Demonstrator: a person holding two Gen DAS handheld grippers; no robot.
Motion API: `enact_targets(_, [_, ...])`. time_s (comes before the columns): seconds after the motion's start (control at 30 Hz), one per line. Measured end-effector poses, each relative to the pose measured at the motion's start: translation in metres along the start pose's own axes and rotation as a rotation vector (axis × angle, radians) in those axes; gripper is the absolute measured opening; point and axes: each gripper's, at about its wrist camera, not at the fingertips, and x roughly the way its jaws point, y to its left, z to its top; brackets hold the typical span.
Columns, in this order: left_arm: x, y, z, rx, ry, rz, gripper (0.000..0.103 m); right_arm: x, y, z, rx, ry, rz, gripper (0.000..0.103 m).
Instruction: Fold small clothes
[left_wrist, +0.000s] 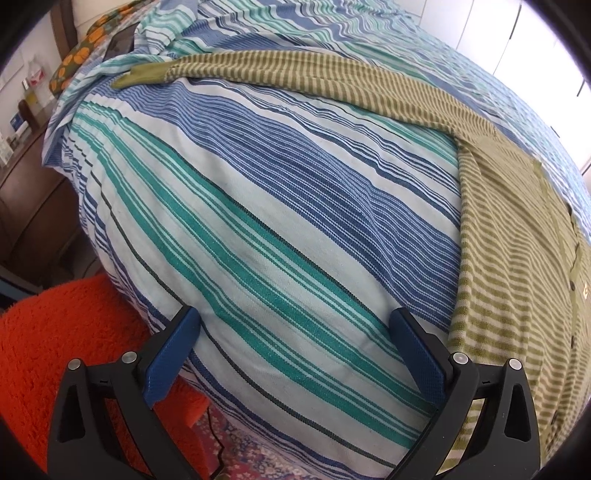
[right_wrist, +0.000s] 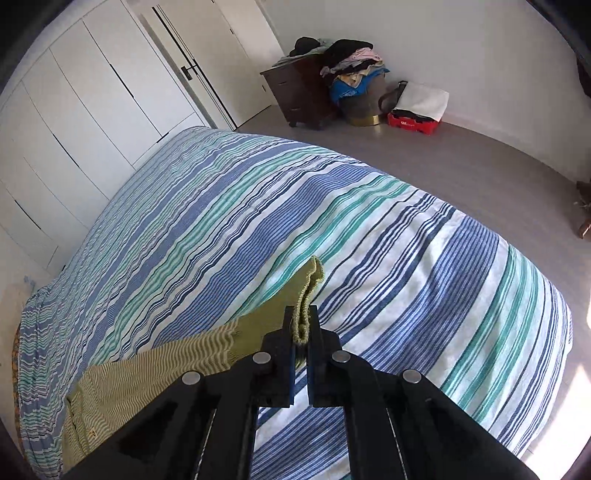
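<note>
A small green-and-cream striped top (left_wrist: 513, 266) lies flat on the striped bedspread (left_wrist: 258, 206), its body at the right and one long sleeve stretched across to a plain green cuff (left_wrist: 142, 75) at the far left. My left gripper (left_wrist: 295, 321) hangs open over bare bedspread, just left of the top's lower hem, with nothing between its blue pads (left_wrist: 421, 354). In the right wrist view my right gripper (right_wrist: 301, 321) is shut on the other sleeve's green cuff (right_wrist: 306, 295), lifted off the bedspread (right_wrist: 369, 236); the striped sleeve (right_wrist: 155, 369) trails down to the left.
An orange shaggy rug (left_wrist: 62, 354) and patterned carpet lie below the bed's near edge. Floral pillows (left_wrist: 85, 48) sit at the bed's head beside a wooden nightstand. White wardrobe doors (right_wrist: 85, 122) flank the bed. A dark dresser (right_wrist: 299, 88), clothes pile (right_wrist: 354, 70) and red crate (right_wrist: 413, 122) stand by the far wall.
</note>
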Motion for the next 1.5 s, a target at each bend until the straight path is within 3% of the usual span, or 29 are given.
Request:
enact_targets(0.1, [-0.002,-0.002,-0.002,0.014,0.002,0.005,0.102,0.005,-0.023,-0.010,-0.016,0.024,-0.036,0.004])
enact_targets(0.23, [-0.004,-0.001,-0.002,0.029,0.028,-0.005,0.102,0.025,-0.028,-0.029,-0.103,0.080,-0.149,0.005])
enact_targets(0.3, [-0.008,0.002,-0.002,0.032,0.052,-0.032,0.100,0.030,-0.033,-0.041,-0.090,0.134,-0.186,0.010])
enact_targets(0.33, [-0.012,0.005,-0.002,0.033,0.062,-0.056,0.100,0.025,-0.032,-0.043,-0.089,0.127,-0.197,0.025])
enact_targets(0.37, [-0.016,0.008,-0.004,0.036,0.068,-0.092,0.100,0.018,-0.029,-0.045,-0.096,0.115,-0.198,0.051])
enact_targets(0.4, [-0.022,0.011,-0.007,0.040,0.074,-0.136,0.100,0.006,-0.025,-0.047,-0.120,0.096,-0.204,0.064])
enact_targets(0.43, [-0.026,0.013,-0.009,0.047,0.081,-0.180,0.100,-0.009,-0.017,-0.050,-0.158,0.067,-0.203,0.070])
enact_targets(0.47, [-0.030,0.014,-0.012,0.060,0.092,-0.226,0.099,-0.026,-0.006,-0.056,-0.209,0.043,-0.196,0.070])
enact_targets(0.5, [-0.033,0.013,-0.015,0.079,0.105,-0.273,0.097,-0.043,0.007,-0.065,-0.270,0.035,-0.166,0.070])
enact_targets(0.57, [-0.037,0.005,-0.022,0.138,0.135,-0.362,0.088,-0.073,0.038,-0.094,-0.373,0.103,0.020,0.070])
enact_targets(0.67, [-0.037,-0.014,-0.033,0.233,0.189,-0.455,0.083,-0.098,0.088,-0.169,-0.434,0.384,0.413,0.069])
enact_targets(0.73, [-0.037,-0.025,-0.038,0.284,0.192,-0.455,0.083,-0.109,0.126,-0.230,-0.500,0.528,0.579,0.068])
enact_targets(0.77, [-0.038,-0.029,-0.041,0.304,0.195,-0.462,0.083,-0.110,0.142,-0.256,-0.536,0.574,0.618,0.068])
enact_targets(0.87, [-0.039,-0.039,-0.047,0.352,0.227,-0.522,0.083,-0.100,0.174,-0.318,-0.624,0.645,0.645,0.068])
enact_targets(1.0, [-0.031,-0.050,-0.056,0.383,0.249,-0.521,0.082,-0.073,0.179,-0.358,-0.558,0.691,0.693,0.061])
enact_targets(1.03, [-0.030,-0.052,-0.059,0.391,0.247,-0.507,0.069,-0.068,0.180,-0.364,-0.533,0.708,0.723,0.045])
enact_targets(1.07, [-0.029,-0.053,-0.061,0.404,0.246,-0.487,0.057,-0.063,0.182,-0.369,-0.529,0.734,0.732,0.010])
enact_targets(1.1, [-0.028,-0.055,-0.062,0.411,0.252,-0.469,0.025,-0.061,0.184,-0.374,-0.557,0.757,0.708,0.006])
enact_targets(1.13, [-0.029,-0.052,-0.063,0.398,0.273,-0.484,0.005,-0.063,0.185,-0.375,-0.578,0.763,0.697,0.006])
enact_targets(1.33, [-0.071,-0.039,-0.066,0.339,0.260,-0.651,0.004,-0.104,0.172,-0.322,-0.595,0.706,0.696,0.005])
enact_targets(1.43, [-0.065,-0.040,-0.079,0.386,0.290,-0.546,0.004,-0.113,0.165,-0.309,-0.626,0.696,0.672,0.005])
enact_targets(1.5, [-0.042,-0.036,-0.080,0.362,0.367,-0.461,0.004,-0.102,0.160,-0.320,-0.629,0.727,0.631,0.005])
